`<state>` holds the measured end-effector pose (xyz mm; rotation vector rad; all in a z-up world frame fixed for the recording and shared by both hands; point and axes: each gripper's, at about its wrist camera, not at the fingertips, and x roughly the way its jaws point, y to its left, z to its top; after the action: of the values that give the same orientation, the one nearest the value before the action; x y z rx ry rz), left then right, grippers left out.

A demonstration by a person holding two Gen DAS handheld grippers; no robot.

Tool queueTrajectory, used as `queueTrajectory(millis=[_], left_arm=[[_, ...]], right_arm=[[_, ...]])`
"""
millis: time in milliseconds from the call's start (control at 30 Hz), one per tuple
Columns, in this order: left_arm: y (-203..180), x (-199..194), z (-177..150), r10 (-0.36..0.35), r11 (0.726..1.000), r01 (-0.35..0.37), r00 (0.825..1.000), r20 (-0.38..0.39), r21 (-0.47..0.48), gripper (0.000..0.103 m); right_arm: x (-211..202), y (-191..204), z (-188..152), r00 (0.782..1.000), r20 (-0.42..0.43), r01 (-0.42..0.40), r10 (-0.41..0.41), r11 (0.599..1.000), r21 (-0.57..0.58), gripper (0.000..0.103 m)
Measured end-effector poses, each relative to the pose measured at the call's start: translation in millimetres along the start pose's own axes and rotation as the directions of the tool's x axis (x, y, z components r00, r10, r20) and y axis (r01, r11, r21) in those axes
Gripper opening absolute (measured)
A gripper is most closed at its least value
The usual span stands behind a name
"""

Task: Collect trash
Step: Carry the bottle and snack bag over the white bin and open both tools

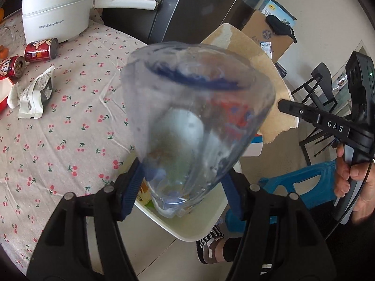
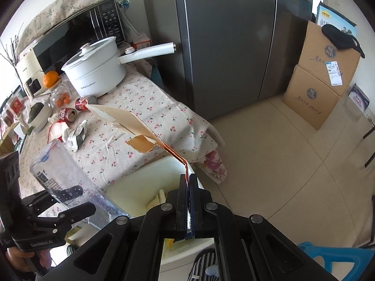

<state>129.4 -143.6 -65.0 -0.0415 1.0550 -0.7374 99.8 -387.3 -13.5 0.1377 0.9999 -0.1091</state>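
- At 6 o'clock of the left wrist view, the left gripper (image 1: 182, 194) has its blue pads (image 1: 130, 194) pressing both sides of a clear plastic bottle (image 1: 196, 117); jaws spread wide round it, pinching it near its lower end.
- Bottle tilts up toward 12 o'clock, wide end nearest the lens, blurred. In the right wrist view it shows at 8 o'clock, leaning, w/ the left gripper clamped on it.
- Below the bottle, at 6 o'clock, sits a white bin (image 1: 187, 227) on the floor, just beside the table edge. Scraps lie inside; can't tell what they are.
- Right gripper (image 2: 187, 187), at 6 o'clock in its own view, has jaws pressed together on the thin edge of a torn cardboard piece (image 2: 131, 121). Cardboard stretches up-left toward 10 o'clock, above the bin's rim (image 2: 145, 171).
- In the left view the right gripper enters from 3 o'clock, a hand (image 1: 351, 182) round its handle, cardboard beyond the bottle.
- Table w/ cherry-print cloth (image 1: 58, 140) fills 9 o'clock. On it: crumpled wrapper (image 1: 35, 96), two red cans (image 1: 41, 50) lying on their sides, white electric pot (image 1: 56, 14) at 11 o'clock.
- Grey fridge (image 2: 229, 42) at 12 o'clock in the right view; stacked cardboard boxes (image 2: 321, 77) at 2 o'clock; blue stool (image 2: 335, 260) at 5 o'clock.
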Motion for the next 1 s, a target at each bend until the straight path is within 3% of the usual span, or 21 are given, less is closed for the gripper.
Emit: queueTrajectory(millis=[133,300,533,833,867,933,1000], left_arm=[[1.0,-11.7,-3.9,0.021,0.999,-0.021,1.000,0.001,0.030,0.076],[16.2,-31.7,-10.9,0.067,0.997,-0.068,0.997,0.026,0.029,0.078],[42.2,-60.6,-25.4,0.165,0.985,-0.167,0.984,0.068,0.040,0.080],[77.1,-85.7,-48.3,0.267,0.963,-0.268,0.961,0.072,0.009,0.083],[80.8,-88.1,-50.6,0.280,0.960,-0.281,0.958,0.069,0.004,0.083],[86.0,-92.5,-54.3,0.303,0.953,-0.303,0.950,0.068,-0.008,0.083],[90.4,-97.0,-55.8,0.321,0.947,-0.321,0.945,0.069,-0.019,0.085]], right_arm=[[2.9,-0.4,-0.6,1.000,-0.011,0.006,-0.006,1.000,-0.004,0.002],[8.8,5.9,-3.3,0.999,-0.040,-0.005,0.004,1.000,-0.022,0.002],[30.3,16.7,-13.7,0.989,-0.143,-0.052,0.046,0.998,-0.038,0.002],[48.7,24.0,-26.2,0.976,-0.216,-0.040,0.027,0.998,-0.055,0.004],[50.4,24.1,-26.4,0.975,-0.223,-0.036,0.023,0.998,-0.054,0.008],[52.7,23.2,-26.6,0.972,-0.235,-0.034,0.024,0.999,-0.039,0.029],[50.6,22.8,-25.6,0.974,-0.224,-0.024,0.018,0.999,-0.023,0.059]])
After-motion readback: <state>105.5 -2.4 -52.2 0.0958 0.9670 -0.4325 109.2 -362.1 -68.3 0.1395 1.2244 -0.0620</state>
